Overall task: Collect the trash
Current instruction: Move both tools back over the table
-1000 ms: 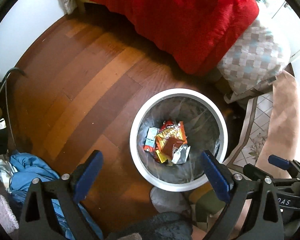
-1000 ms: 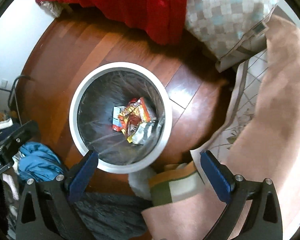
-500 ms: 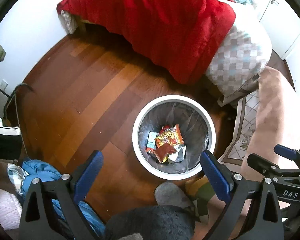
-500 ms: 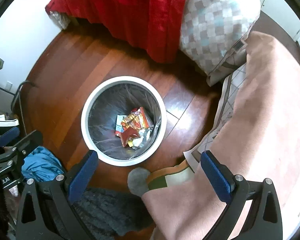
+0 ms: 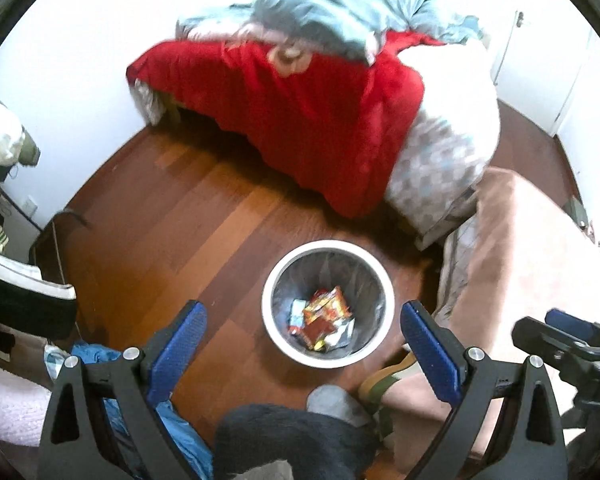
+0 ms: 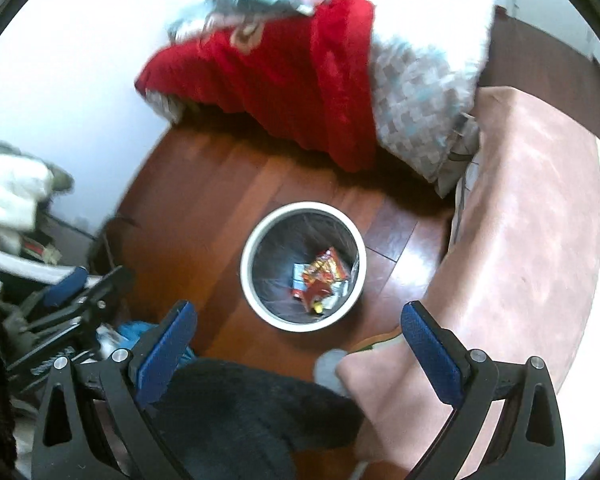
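Overhead, both pairs of tongs hang empty above a bedroom floor, their blue-padded jaws spread wide apart. From the left tongs (image 5: 303, 338), the white wastebasket (image 5: 327, 361) sits straight ahead at 12 o'clock, standing on the wooden floor (image 5: 188, 216); crumpled snack wrappers (image 5: 324, 316), red, orange and silver, lie heaped at the bottom of its clear liner. The right tongs (image 6: 299, 335) frame the same wastebasket (image 6: 249, 280) and wrappers (image 6: 322, 274) at 12 o'clock. At 3 o'clock in the left view, the other tool's black frame juts in over a pink rug (image 5: 532, 240); at 9 o'clock in the right view, its twin shows above a crumpled blue garment (image 6: 136, 330). Farther out, at 12 o'clock beyond the wastebasket, a red blanket (image 5: 300, 120) drapes off a bed beside a checked quilt (image 5: 440, 168), with teal bedding (image 5: 340, 12) bunched on top. The pictures are slightly blurred.
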Available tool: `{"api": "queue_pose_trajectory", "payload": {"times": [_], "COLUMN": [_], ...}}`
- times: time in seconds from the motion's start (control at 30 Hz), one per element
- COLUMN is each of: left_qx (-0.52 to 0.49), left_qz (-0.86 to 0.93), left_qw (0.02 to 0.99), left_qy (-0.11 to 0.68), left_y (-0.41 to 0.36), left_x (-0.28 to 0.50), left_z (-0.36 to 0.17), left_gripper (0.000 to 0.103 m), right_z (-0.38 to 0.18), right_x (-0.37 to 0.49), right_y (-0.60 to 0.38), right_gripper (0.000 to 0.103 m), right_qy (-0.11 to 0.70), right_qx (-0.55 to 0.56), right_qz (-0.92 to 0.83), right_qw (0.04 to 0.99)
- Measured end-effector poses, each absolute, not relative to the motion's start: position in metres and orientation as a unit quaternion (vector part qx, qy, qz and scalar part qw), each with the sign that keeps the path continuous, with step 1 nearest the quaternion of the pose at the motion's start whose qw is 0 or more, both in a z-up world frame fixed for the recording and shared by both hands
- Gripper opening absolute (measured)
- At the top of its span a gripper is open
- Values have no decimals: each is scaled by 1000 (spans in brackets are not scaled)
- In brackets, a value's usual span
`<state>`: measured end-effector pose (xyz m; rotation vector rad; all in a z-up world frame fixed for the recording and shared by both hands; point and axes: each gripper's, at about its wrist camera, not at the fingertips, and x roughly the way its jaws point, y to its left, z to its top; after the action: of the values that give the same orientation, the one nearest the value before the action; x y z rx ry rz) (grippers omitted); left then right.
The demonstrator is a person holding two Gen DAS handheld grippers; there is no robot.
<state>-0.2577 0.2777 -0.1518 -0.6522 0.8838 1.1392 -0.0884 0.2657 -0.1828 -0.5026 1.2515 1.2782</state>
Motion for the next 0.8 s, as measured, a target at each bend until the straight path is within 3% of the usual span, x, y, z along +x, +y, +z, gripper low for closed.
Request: {"api": "queue_pose_trajectory", "payload": {"times": [0.17, 0.4, 0.8], "left_qx": [-265, -251, -210], "left_qz": [492, 412, 300], "left_qw": [728, 753, 752], "left_qy": [397, 447, 549], "left_y": [249, 199, 117], "left_x": [-190, -39, 222], "left_z": [-145, -186, -279], "left_gripper": [99, 99, 99], "right_z": [-157, -154, -225], "right_x": [-25, 133, 402], "right_y": [211, 99, -4], "right_gripper": [103, 103, 103], "right_qy": [561, 570, 578], "right_qx": [-153, -145, -258], "right_qz": [522, 384, 230], "right_qw": [624, 712, 739]}}
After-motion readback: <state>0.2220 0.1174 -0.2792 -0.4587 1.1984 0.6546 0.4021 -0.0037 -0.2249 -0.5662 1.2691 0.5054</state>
